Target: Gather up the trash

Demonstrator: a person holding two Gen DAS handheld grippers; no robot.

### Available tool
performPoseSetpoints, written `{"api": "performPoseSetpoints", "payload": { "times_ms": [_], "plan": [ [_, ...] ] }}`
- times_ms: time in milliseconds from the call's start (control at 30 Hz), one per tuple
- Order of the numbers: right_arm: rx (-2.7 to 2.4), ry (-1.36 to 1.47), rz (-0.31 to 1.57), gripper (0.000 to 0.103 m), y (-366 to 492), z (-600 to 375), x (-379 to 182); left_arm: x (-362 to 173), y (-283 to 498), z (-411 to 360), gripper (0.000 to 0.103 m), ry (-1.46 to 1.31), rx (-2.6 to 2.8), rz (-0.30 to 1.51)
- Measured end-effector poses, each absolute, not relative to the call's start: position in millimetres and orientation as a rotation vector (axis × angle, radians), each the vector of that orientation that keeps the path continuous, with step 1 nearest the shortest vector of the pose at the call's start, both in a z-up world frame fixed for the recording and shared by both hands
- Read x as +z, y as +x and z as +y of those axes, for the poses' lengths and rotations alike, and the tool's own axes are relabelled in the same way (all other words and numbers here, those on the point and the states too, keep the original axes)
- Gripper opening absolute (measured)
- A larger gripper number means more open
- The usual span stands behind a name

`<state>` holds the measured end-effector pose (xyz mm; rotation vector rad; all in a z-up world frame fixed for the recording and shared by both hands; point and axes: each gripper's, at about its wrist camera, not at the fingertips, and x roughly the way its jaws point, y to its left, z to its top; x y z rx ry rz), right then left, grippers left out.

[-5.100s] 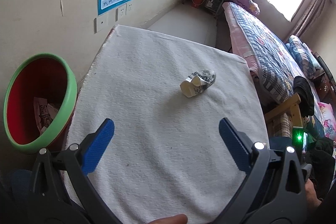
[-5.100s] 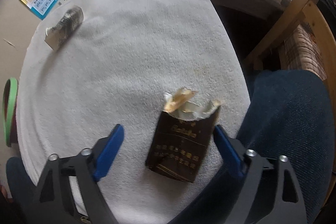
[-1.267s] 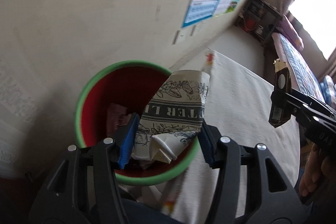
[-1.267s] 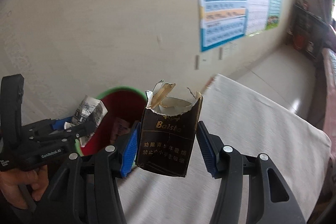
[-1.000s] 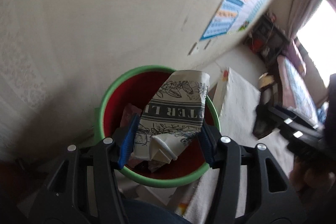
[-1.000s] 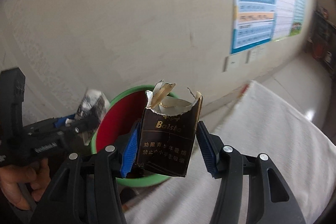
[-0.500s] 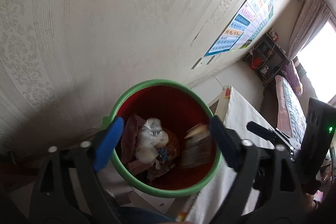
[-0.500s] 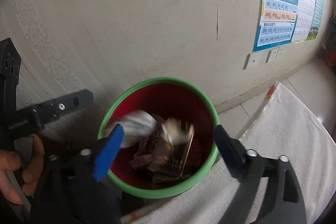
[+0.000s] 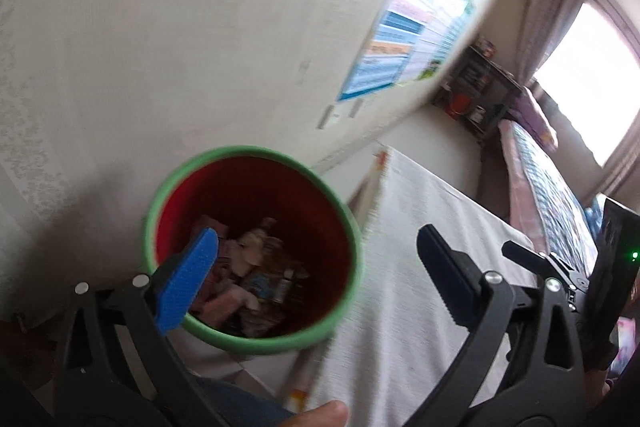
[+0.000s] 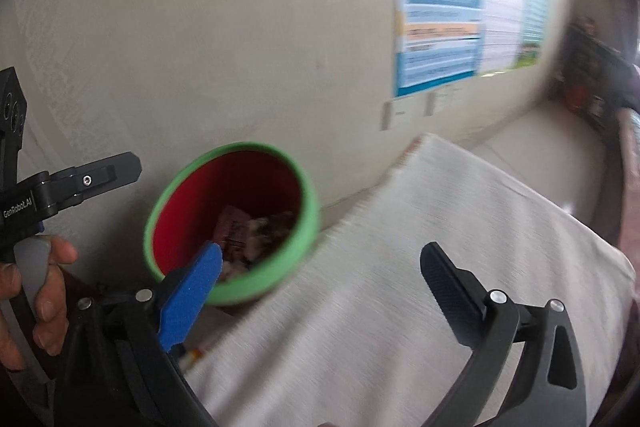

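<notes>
A home bedroom: quilted bed (image 9: 560, 187) under a curtained window (image 9: 592, 67), learning posters (image 10: 440, 27) on the wall.

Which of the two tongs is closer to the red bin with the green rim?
The left. The left tongs, jaws opening and empty, hover above the red bin with the green rim; the right tongs, also opening and empty, sit farther off, mostly over the white cloth-covered table.

Only one text could be read: the white word "GenRobot.AI" stood on the side of the black plastic left gripper (image 10: 72, 183), at nine o'clock in the right wrist view. The blue and white paper wall poster (image 10: 440, 39), at one o'clock there, carried rows of print, but they were too blurred to read. The wrappers in the red bin with green rim (image 9: 256, 341) showed no legible print.
</notes>
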<state>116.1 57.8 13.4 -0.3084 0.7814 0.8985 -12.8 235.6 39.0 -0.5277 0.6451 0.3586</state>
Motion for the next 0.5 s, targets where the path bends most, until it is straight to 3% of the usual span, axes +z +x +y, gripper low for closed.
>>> {"api": "performPoseSetpoints", "payload": {
  "times_ms": [500],
  "plan": [
    [0.47, -0.156, 0.766, 0.096, 102, -147, 1, 10, 7, 69, 0.097, -0.367, 0.2, 0.659]
  ]
}}
